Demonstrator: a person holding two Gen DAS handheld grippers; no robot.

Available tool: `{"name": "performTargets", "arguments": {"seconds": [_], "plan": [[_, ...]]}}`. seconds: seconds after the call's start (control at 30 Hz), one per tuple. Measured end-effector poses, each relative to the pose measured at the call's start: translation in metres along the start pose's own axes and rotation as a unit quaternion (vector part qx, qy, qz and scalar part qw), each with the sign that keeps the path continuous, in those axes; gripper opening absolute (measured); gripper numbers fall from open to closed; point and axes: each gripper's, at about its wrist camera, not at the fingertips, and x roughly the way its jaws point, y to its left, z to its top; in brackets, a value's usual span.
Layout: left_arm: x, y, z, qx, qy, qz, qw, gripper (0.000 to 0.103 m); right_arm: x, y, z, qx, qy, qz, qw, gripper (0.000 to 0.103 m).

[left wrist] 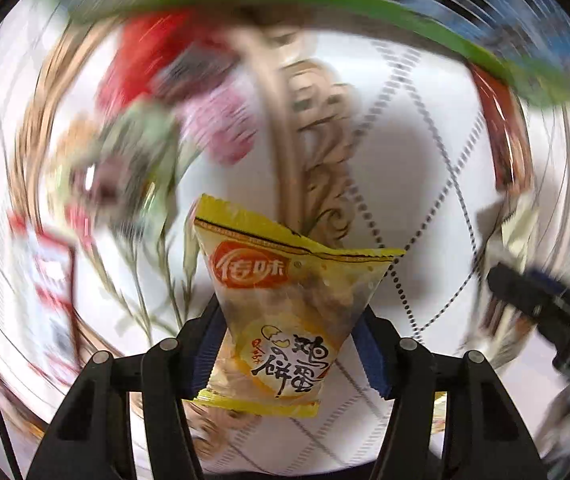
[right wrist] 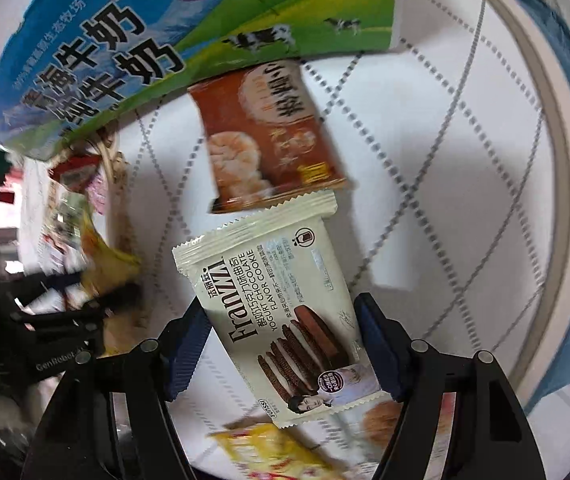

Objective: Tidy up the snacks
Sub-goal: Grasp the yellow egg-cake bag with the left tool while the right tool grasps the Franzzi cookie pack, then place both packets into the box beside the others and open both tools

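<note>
My left gripper (left wrist: 289, 344) is shut on a yellow egg-biscuit packet (left wrist: 281, 312) and holds it in the air above the white quilted surface (left wrist: 413, 152). The scene behind it is motion-blurred. My right gripper (right wrist: 281, 344) is shut on a cream Franzzi chocolate cookie packet (right wrist: 277, 312), just in front of an orange-brown snack packet (right wrist: 269, 136) lying on the quilted surface (right wrist: 465, 152). The left gripper shows at the left of the right wrist view (right wrist: 65, 304), and the right gripper shows at the right of the left wrist view (left wrist: 533, 296).
A large blue-and-green milk carton box (right wrist: 157, 40) stands behind the brown packet. A basket of mixed snacks (left wrist: 157, 112) with a wicker rim (left wrist: 281, 128) is on the left. More packets (right wrist: 269, 452) lie below the right gripper. A round pink table rim (right wrist: 557, 152) curves on the right.
</note>
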Motion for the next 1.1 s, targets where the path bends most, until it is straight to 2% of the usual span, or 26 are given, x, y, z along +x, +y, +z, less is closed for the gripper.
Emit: {"name": "performTargets", "arguments": {"seconds": [0.1,0.13,0.2,0.27,0.33,0.4,0.47,0.5,0.57,0.6,0.67,0.77,0.87,1.1], "plan": [[0.006,0.015,0.000,-0.019,0.009,-0.021,0.9996,0.062,0.002,0.002,0.000,0.026,0.011,0.045,0.999,0.075],[0.009,0.016,-0.002,-0.013,0.009,-0.021,0.9997,0.062,0.003,0.005,0.002,0.022,0.016,0.048,0.998,0.075],[0.017,0.006,-0.008,0.020,0.006,-0.005,0.9998,0.062,0.001,0.009,0.000,0.005,0.010,0.035,0.999,0.076],[0.026,-0.013,-0.015,0.067,0.000,0.031,0.9973,0.062,0.001,0.019,0.001,-0.021,0.004,0.010,1.000,0.077],[0.028,-0.024,-0.021,0.092,-0.011,0.061,0.9938,0.062,0.001,0.028,0.001,-0.054,-0.003,-0.015,0.998,0.079],[0.027,-0.031,-0.029,0.078,-0.026,0.070,0.9941,0.056,0.008,0.039,0.004,-0.078,-0.007,-0.035,0.996,0.079],[0.022,-0.030,-0.033,0.044,-0.039,0.062,0.9963,0.050,0.013,0.045,0.001,-0.098,-0.012,-0.047,0.994,0.078],[0.018,-0.024,-0.034,0.019,-0.050,0.058,0.9969,0.050,0.016,0.050,-0.002,-0.103,-0.017,-0.051,0.993,0.067],[0.009,-0.017,-0.020,-0.011,-0.059,0.051,0.9969,0.050,0.019,0.055,-0.007,-0.103,-0.021,-0.061,0.993,0.061],[0.012,-0.014,-0.020,-0.015,-0.055,0.044,0.9974,0.050,0.021,0.057,-0.010,-0.097,-0.021,-0.060,0.993,0.061],[0.022,-0.013,-0.019,-0.003,-0.039,0.046,0.9982,0.051,0.024,0.059,-0.013,-0.090,-0.021,-0.058,0.994,0.061],[0.028,-0.019,-0.020,0.012,-0.049,0.064,0.9967,0.051,0.038,0.066,-0.016,-0.092,-0.015,-0.074,0.993,0.063],[0.018,-0.032,-0.024,0.012,-0.070,0.066,0.9953,0.043,0.047,0.073,-0.018,-0.104,-0.020,-0.096,0.990,0.062],[-0.038,-0.056,-0.054,0.025,-0.130,0.036,0.9906,0.040,0.021,0.090,-0.026,-0.095,-0.050,-0.039,0.994,0.057]]}}
